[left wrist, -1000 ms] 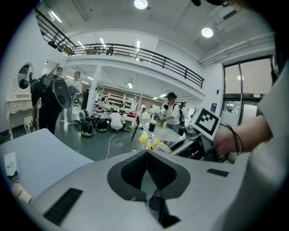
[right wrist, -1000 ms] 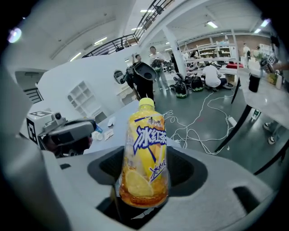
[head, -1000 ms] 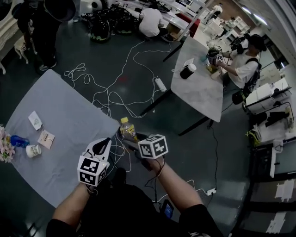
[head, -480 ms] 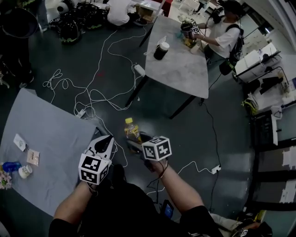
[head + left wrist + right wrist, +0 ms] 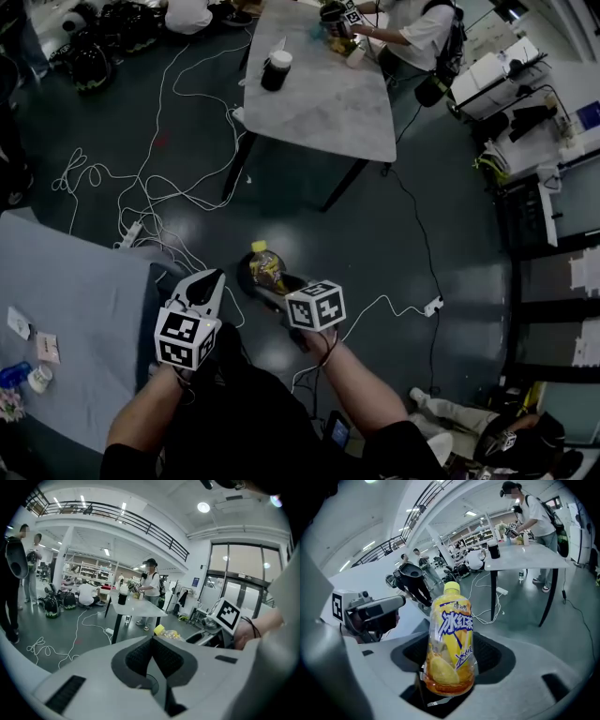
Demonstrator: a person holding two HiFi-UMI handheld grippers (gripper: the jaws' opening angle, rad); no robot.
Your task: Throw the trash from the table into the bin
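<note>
The clear plastic iced-tea bottle with yellow cap and yellow label (image 5: pixel 451 639) is gripped low on its body by the right tool (image 5: pixel 454 660), whose jaws are spread wide around it. It is held over the floor, off the grey-covered desk (image 5: pixel 66 300). The left tool (image 5: pixel 152 644) is closed on nothing. The bottle is judged light, thin-walled, crushable and slick, so a body grip is preferred. Label print and amber dregs are shown only in the right gripper view. The white cables on the dark floor (image 5: pixel 150 187) and the far marble-topped desk (image 5: pixel 319 94) are mapped only in the head view.
</note>
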